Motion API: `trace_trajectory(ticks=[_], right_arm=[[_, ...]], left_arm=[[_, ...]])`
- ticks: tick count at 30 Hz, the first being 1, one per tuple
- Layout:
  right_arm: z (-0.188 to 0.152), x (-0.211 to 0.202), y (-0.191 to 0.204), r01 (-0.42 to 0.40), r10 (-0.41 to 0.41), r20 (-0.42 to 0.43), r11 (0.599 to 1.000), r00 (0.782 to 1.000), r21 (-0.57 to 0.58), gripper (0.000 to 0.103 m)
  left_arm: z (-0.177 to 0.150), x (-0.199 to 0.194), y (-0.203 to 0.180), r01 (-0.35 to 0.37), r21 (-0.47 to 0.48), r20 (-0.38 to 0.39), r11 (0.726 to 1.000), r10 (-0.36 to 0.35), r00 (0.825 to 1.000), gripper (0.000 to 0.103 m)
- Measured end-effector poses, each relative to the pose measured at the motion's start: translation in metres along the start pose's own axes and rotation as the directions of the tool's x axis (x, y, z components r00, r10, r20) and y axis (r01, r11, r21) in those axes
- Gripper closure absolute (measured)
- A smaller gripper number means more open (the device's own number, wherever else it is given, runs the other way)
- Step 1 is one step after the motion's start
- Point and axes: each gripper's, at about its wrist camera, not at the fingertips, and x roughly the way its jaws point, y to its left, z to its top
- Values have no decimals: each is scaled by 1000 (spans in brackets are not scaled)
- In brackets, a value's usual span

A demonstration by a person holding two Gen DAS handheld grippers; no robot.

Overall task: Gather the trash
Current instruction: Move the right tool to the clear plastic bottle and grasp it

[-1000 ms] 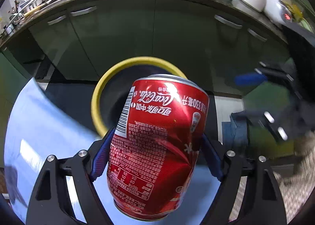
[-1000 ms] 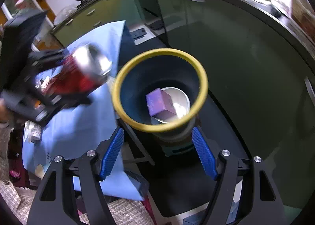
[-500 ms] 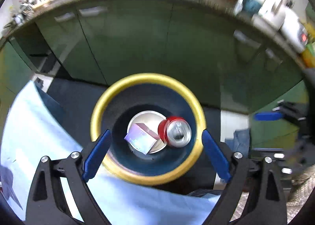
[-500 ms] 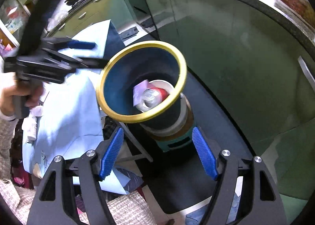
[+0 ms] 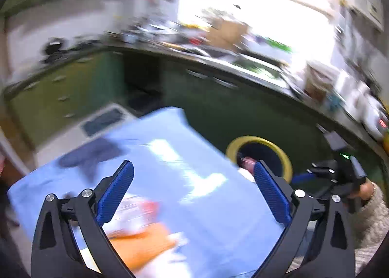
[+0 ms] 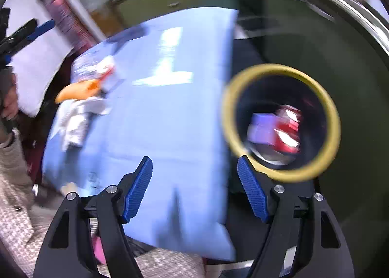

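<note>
Blue tablecloth (image 6: 170, 132) lies beside the bin (image 6: 335, 117); left gripper (image 5: 193, 189) jaws opening, empty, right gripper (image 6: 194, 189) agape, empty.

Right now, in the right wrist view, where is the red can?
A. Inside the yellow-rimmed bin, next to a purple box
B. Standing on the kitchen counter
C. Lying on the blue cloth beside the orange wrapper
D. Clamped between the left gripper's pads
A. The red can lies at the bottom of the yellow-rimmed bin beside the purple box; nothing sits between the pads of either gripper.
</note>
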Motion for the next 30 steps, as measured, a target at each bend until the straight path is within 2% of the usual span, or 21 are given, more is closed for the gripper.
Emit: trace_trajectory(ticks=[2,3,5,7,10,12,13,14,15,18,20,24,27,30], right_arm=[[21,14,37,-51,50,-18,996,999,-75,31],[32,19,56,-74,71,-22,990,997,-120,31],[49,28,91,-95,93,-19,974,995,-205,31],[65,37,123,-101,100,-17,958,995,-269,31],[90,48,162,-126,131,-8,937,991,-326,32],[106,50,174,-164,173,-4,928,985,-334,32],[117,54,178,-211,218,-17,916,976,-342,31],[128,58,181,-242,249,-26,906,968,-347,26],[138,60,181,-255,264,-24,901,964,-351,23],[173,80,182,-257,249,-69,894,966,-368,21],[197,100,192,-282,240,-156,879,958,-383,21],[226,131,227,-280,148,-293,829,945,-484,22],[228,155,249,-295,57,-408,781,911,-551,22],[223,184,262,-286,-51,-481,748,875,-599,22]], left_arm=[[-18,-14,30,-81,-42,38,996,82,996,7],[-29,-18,46,-139,-60,52,988,142,988,7],[-47,-20,72,-213,-84,66,974,218,974,7],[-64,-21,93,-258,-117,73,959,268,961,7],[-84,-20,119,-305,-170,101,937,324,940,7],[-98,-22,143,-304,-215,124,928,334,934,7],[-102,-24,152,-299,-226,133,927,333,934,7],[-108,-24,156,-291,-238,145,927,330,933,7],[-111,-25,160,-286,-242,154,927,328,932,7],[-115,-25,162,-298,-224,181,928,340,923,7],[-121,-26,167,-300,-232,190,925,346,919,7],[-127,-26,182,-292,-275,160,916,343,926,7],[-131,-32,192,-304,-306,165,902,364,917,7],[-134,-41,199,-306,-336,177,891,379,908,7]])
